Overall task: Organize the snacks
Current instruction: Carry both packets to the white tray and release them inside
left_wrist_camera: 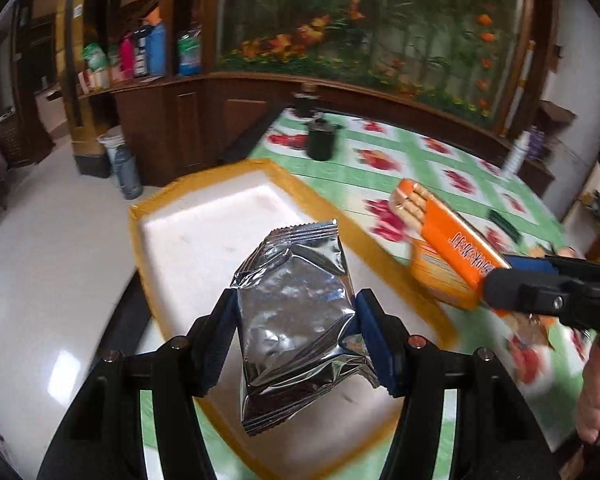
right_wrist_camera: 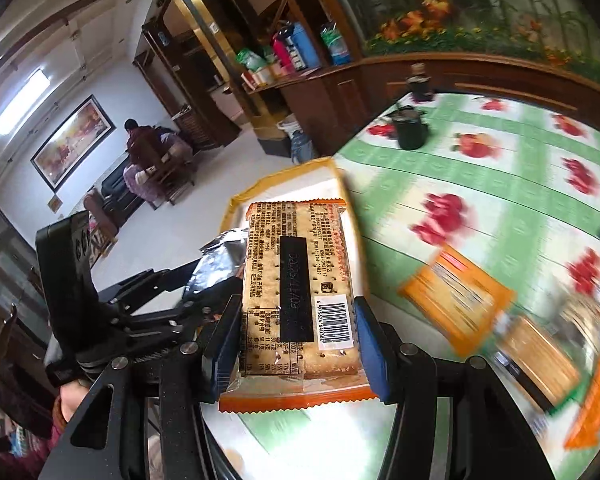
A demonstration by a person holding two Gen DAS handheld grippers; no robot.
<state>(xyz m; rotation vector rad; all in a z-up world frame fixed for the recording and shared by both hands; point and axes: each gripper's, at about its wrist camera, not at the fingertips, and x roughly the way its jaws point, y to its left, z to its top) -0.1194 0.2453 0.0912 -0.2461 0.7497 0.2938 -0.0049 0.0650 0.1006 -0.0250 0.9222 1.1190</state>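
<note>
Snacks are in both of your tools now, and both hang over the tray. Your left gripper (left_wrist_camera: 296, 340) holds a crinkled silver foil snack pouch (left_wrist_camera: 296, 312), its blue pads pressing the two long edges near the lower half. The long axis of the pouch runs away from the camera, toward the upper middle of the left wrist picture, and its serrated top seal points to the flat white tray with a yellow-orange rim (left_wrist_camera: 204, 216). The tray lies directly behind and below the pouch, so you need no sideways search.

Your right gripper (right_wrist_camera: 296, 344) is closed on an orange cracker packet with a clear window and a barcode (right_wrist_camera: 296, 292), also held by its long sides, with the long axis pointing forward. In the right wrist view the tray rim (right_wrist_camera: 284, 178) shows just beyond the far end of the packet. In the left wrist view this packet comes in from the right edge and sits over the right rim of the tray, so the left hand looks nearer to the tray's middle.

More orange snack packets (right_wrist_camera: 456, 304) lie on the green tablecloth with red fruit print (right_wrist_camera: 500, 160) at the lower right, but they are blurred and I cannot count them. How high either snack hangs above the tray floor is hard to judge.
</note>
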